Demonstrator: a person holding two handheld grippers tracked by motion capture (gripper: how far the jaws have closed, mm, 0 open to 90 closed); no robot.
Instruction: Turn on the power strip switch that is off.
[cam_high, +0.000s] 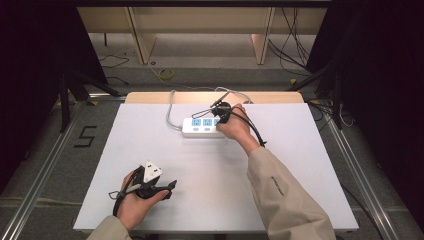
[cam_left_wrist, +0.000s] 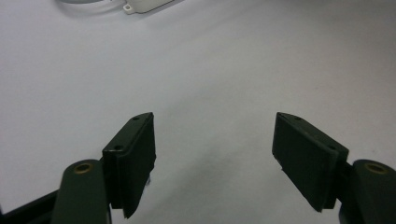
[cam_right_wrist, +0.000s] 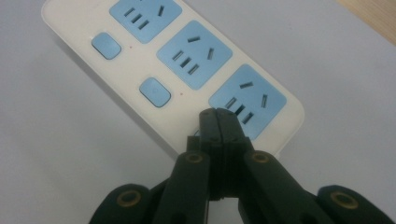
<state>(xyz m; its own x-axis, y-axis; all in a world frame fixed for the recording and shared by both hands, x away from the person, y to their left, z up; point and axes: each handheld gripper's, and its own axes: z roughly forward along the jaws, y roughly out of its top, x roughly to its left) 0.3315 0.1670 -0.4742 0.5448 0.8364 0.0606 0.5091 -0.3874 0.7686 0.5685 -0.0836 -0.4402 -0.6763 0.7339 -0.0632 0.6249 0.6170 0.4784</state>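
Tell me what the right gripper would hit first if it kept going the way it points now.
The right gripper, jaws shut together, points down at the power strip. Going straight on, it would likely meet the strip's white face by the end blue socket, probably where that socket's switch sits; the tips hide that spot, so contact is unclear.

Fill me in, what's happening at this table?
A person works a white power strip on the table. The right gripper, jaws shut, has its tips down on the strip's near end, by the third blue socket, likely pressing a switch there. The left gripper rests open near the front edge, holding nothing.
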